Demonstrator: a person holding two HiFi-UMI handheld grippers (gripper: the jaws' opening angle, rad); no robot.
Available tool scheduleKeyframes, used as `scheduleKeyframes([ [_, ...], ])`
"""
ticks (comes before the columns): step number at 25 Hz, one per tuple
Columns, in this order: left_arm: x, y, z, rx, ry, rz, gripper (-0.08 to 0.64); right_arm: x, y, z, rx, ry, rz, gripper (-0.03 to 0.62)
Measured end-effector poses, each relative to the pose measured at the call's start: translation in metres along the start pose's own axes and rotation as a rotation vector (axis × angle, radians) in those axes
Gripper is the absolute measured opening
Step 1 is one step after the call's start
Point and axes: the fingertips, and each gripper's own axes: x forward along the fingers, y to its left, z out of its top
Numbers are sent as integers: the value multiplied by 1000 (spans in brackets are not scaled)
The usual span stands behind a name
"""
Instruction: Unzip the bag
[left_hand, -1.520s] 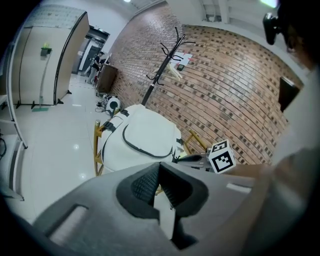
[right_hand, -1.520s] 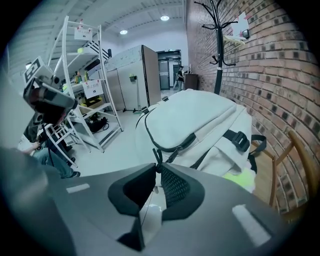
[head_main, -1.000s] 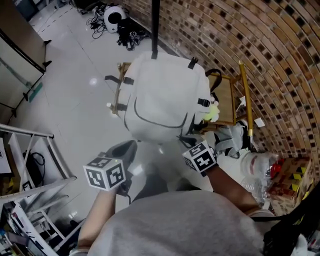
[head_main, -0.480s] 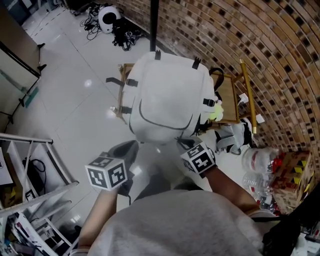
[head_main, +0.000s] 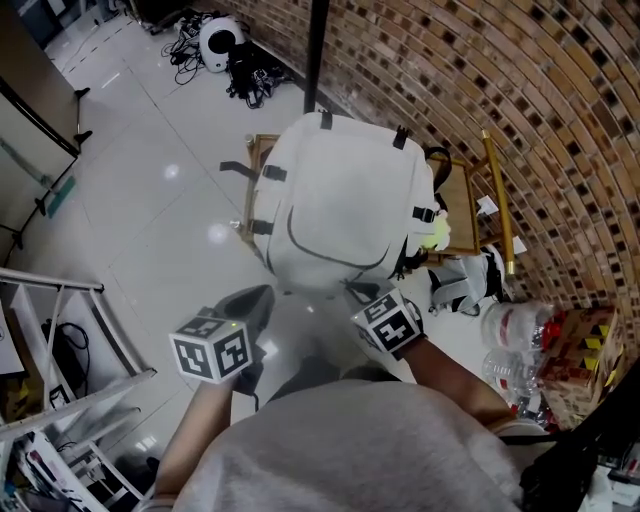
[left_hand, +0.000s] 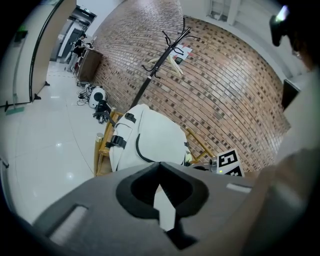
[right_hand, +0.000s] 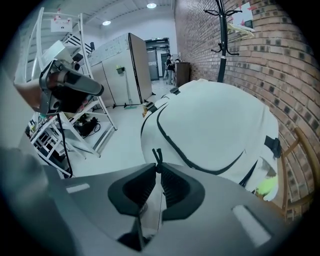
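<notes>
While the right gripper (right_hand: 158, 169) pinches a thin black zipper pull (right_hand: 157, 156), the white fabric backpack (right_hand: 210, 125) stretches lengthwise away ahead of it; the left gripper (left_hand: 159, 165) is pressed together, empty.

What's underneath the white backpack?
A wooden chair: its frame sticks out on both sides of the white backpack. The backpack covers most of the seat, so anything else lying under it cannot be seen.
</notes>
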Motion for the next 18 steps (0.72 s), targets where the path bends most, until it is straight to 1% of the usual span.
scheduleKeyframes([
  [4,-5,7,1,-2,-4,0,2,3,6,8,-11,-1,-5,32],
  [13,-11,15,0,-21,-6,-4,2,7,18,26,-43,-5,13,32],
  [18,-13,18,0,-24,-8,-6,2,8,21,37,-36,-26,21,32],
])
